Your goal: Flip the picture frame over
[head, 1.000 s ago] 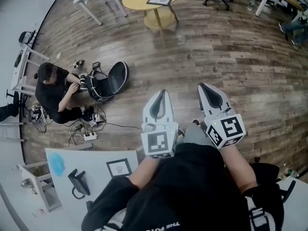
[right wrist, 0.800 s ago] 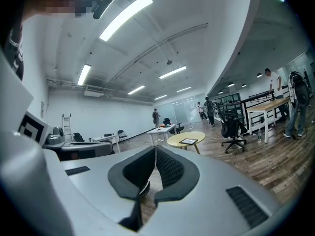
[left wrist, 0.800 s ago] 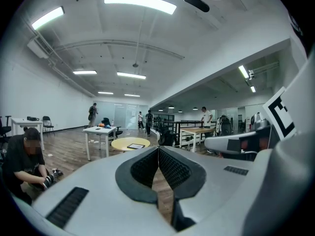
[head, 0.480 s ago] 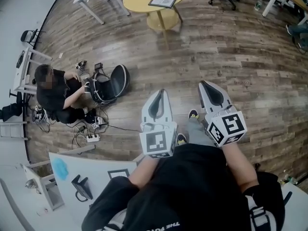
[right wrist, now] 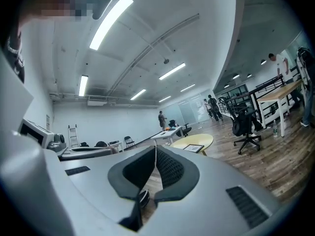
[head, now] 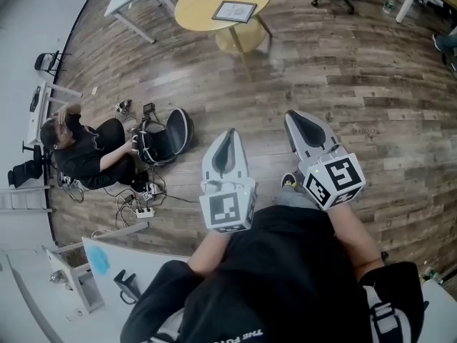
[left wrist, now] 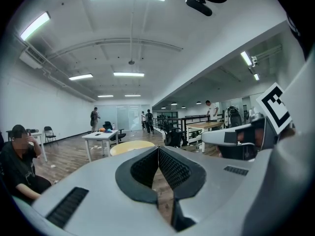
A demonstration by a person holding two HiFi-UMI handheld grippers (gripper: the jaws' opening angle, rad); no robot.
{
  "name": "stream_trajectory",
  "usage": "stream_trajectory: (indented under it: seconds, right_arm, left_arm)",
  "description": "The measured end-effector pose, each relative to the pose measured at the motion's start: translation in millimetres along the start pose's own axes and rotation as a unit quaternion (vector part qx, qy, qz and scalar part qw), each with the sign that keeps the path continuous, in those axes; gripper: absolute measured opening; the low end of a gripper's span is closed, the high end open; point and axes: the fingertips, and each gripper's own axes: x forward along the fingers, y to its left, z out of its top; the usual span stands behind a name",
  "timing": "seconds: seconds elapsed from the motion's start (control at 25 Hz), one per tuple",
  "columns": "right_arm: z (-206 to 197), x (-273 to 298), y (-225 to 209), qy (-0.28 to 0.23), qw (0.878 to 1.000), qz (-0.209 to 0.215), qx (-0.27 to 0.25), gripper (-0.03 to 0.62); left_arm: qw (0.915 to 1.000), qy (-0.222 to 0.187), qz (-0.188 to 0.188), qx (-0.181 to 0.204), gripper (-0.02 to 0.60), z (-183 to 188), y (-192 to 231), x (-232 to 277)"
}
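None of the flip looks done yet: the picture frame [head: 235, 11] lies flat on the round yellow counter [head: 196, 2] at the upper middle of the head view, well apart from the left claw [head: 226, 133] and right claw [head: 293, 114], both clenched on nothing.

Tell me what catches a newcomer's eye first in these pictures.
The left gripper and right gripper fill the head view's middle, both shut and empty, above the wooden floor. Far ahead, the picture frame lies on a round yellow table; a person sits on the floor at left.
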Motion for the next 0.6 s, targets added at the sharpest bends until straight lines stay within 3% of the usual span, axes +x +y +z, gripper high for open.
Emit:
stream_trajectory:
  seconds: [0.32,0.6]
  right_arm:
    - [3,29,-27,0.007,1.000,0.018,0.011,0.021]
    - [-2,60,-44,0.023,1.000,0.015,0.012,0.021]
  left_arm:
    - [0.9996,0.017,0.021,0.004,0.023,-6,7,28]
    - [0.9995,0.029,0.013,0.006,0.023,-13,19,66]
